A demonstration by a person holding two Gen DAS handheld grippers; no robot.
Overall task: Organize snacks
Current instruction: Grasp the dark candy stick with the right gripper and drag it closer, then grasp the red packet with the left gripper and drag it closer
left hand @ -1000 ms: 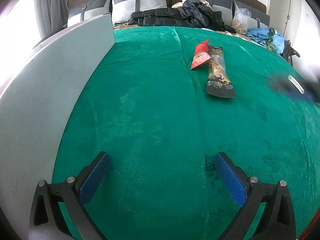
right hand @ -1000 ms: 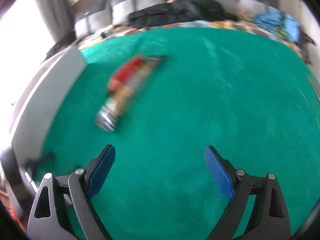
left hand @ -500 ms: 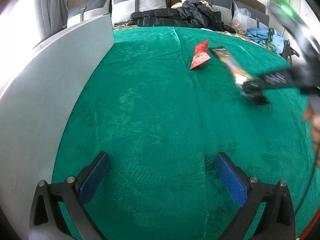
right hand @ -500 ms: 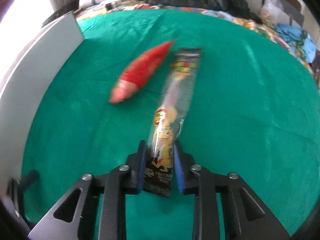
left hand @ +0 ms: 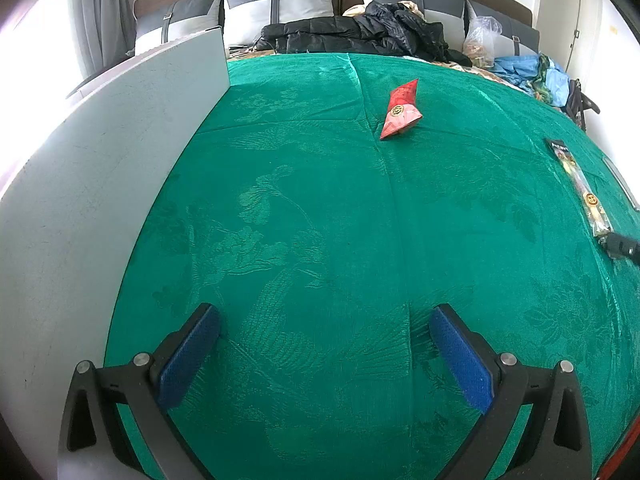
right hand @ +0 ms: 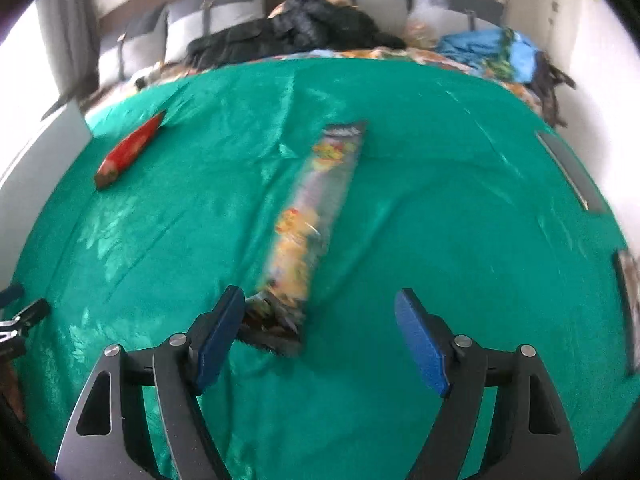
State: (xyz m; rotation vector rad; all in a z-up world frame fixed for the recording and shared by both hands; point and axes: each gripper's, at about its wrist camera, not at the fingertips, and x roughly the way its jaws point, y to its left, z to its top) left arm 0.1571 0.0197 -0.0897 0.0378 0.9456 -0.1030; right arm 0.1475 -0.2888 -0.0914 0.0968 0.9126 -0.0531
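Your right tongs (right hand: 320, 336) are spreading apart over the green cloth (right hand: 440, 200) that covers the surface. The long snack packet (right hand: 308, 232) lies flat on the cloth with its near end between the blue pads (right hand: 218, 336). That end sits just beside the left pad, though motion blur keeps you from telling whether the two touch, and it is clear of the right pad, so nothing is clamped.

Your left tongs (left hand: 324, 356) hang released over bare cloth, pads wide apart and nothing between them. From that view the long packet (left hand: 580, 188) lies far out at the right edge, with the dark tip of the right tongs (left hand: 622, 246) at its near end. The red snack pouch (left hand: 401, 110) lies on the cloth further back near the centre crease, well apart from the long packet. A pale grey panel (left hand: 100, 184) stands upright along the left side of the cloth. Behind the cloth lie a black jacket (left hand: 360, 34), grey pillows (left hand: 280, 4) and a blue bundle (left hand: 532, 68).
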